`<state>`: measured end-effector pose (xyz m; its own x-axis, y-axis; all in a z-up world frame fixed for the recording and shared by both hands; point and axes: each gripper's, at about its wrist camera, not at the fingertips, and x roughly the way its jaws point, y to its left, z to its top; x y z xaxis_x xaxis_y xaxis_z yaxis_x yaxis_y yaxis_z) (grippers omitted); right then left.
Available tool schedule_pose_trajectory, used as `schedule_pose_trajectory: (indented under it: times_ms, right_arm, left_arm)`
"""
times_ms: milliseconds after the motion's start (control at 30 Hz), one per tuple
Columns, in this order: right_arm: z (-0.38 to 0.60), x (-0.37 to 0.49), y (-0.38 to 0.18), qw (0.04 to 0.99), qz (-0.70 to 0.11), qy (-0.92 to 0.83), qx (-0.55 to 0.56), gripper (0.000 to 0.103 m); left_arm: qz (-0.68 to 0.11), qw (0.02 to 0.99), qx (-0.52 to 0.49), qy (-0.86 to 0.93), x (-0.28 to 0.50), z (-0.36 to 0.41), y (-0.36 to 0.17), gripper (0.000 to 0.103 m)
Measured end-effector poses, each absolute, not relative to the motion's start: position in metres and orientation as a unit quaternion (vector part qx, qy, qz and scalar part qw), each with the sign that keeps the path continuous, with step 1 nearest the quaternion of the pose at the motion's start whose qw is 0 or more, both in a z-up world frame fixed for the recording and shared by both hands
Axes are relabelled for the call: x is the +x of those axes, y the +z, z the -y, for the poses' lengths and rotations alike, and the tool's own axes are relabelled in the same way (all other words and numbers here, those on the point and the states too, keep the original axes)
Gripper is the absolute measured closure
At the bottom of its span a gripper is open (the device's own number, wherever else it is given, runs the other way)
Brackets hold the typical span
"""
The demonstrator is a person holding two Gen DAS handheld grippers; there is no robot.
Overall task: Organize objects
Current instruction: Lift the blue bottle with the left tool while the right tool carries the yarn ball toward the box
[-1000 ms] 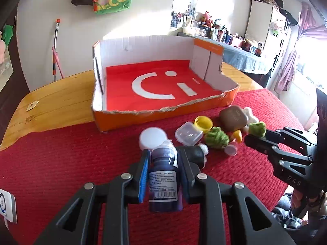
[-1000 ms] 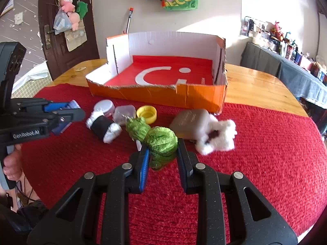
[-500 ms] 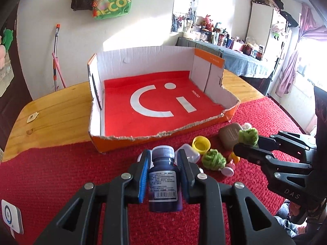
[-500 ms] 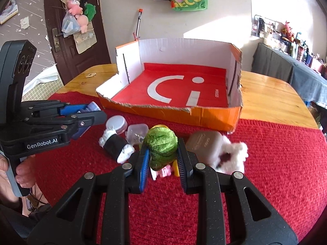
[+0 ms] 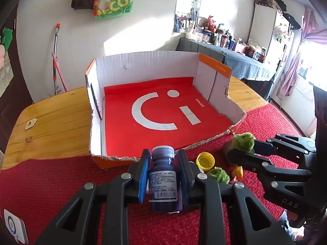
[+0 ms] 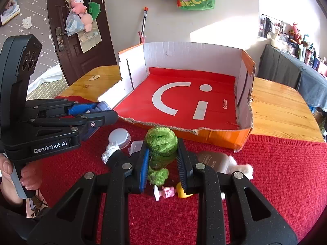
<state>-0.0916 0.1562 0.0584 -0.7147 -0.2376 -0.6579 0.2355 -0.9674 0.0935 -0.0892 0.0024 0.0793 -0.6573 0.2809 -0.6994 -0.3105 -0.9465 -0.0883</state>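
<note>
On the wooden table (image 5: 53, 122), a red woven mat (image 6: 286, 173) covers the near half; varnished planks show at 9 and 3 o'clock. Room: white wall with a green tote bag (image 5: 116, 4) at 12 o'clock, dark brown door (image 6: 67, 30) hung with plush toys at 10 o'clock in the right wrist view, cluttered side counter (image 5: 224, 42) at 2 o'clock.

Cardboard box (image 5: 143, 69): shallow, white corrugated walls, orange outside, torn ragged front edge, red floor with a white smiley logo. Nothing lies in it.

Left gripper (image 5: 163, 175): black plastic, blue pad on 1 finger, clamped on a dark blue bottle (image 5: 163, 183) with a white barcode label and round cap, held upright off the mat just short of the box's front edge.

Right gripper (image 6: 163, 163): same build, closed on a fuzzy green yarn ball (image 6: 161, 140), lifted above the mat at 6 o'clock of the box.

Loose on the mat in front of the box: a 2nd green yarn ball (image 6: 158, 175), yellow round cap (image 5: 205, 160), silver round lid (image 6: 119, 137), small clear plastic box (image 6: 136, 146), black roll with white ends (image 6: 114, 155), brown rounded case (image 6: 210, 160) touching white fluffy fabric (image 6: 239, 166), a small pink-white figure (image 6: 164, 193) and a yellow piece (image 6: 180, 192). A hand (image 6: 22, 175) grips the left tool's handle at 8 o'clock.
</note>
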Motion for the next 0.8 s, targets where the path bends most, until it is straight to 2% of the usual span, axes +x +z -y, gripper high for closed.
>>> schedule_pose_trajectory:
  times_ms: [800]
  right_arm:
    - [-0.164, -0.147, 0.066, 0.130, 0.013, -0.918, 0.375, 0.080]
  left_arm:
    - [-0.010, 0.152, -0.405, 0.902, -0.153, -0.004, 0.080, 0.075]
